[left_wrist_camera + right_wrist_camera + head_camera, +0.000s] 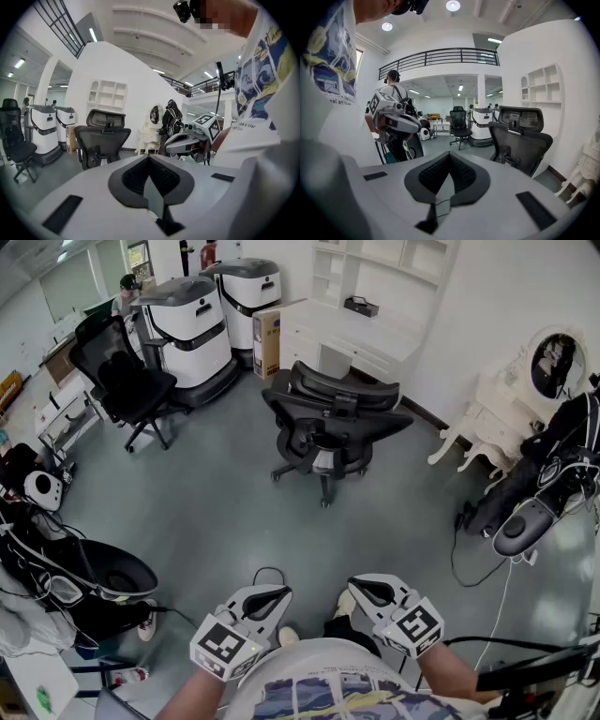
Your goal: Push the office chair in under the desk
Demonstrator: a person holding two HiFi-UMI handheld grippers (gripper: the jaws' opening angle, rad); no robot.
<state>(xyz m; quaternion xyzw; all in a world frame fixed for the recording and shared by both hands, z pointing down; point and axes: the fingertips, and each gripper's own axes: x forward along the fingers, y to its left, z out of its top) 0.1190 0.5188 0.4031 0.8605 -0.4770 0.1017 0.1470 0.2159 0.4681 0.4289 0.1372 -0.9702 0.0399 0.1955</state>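
Observation:
The black mesh office chair (330,425) stands on the grey floor in the middle of the room, a short way out from the white desk (366,345) with shelves against the far wall. In the left gripper view the chair (100,140) shows at the left, and in the right gripper view the chair (520,140) shows at the right. My left gripper (281,594) and right gripper (360,588) are held side by side close to my body, far short of the chair. Both are shut with nothing between their jaws. Each gripper camera sees the other gripper.
A second black chair (127,381) and two white-grey machines (192,329) stand at the back left, with a cardboard box (266,341) beside them. A white vanity table (506,418), black bags (553,474) and floor cables (469,559) are at the right. A black tub (103,582) is at the left.

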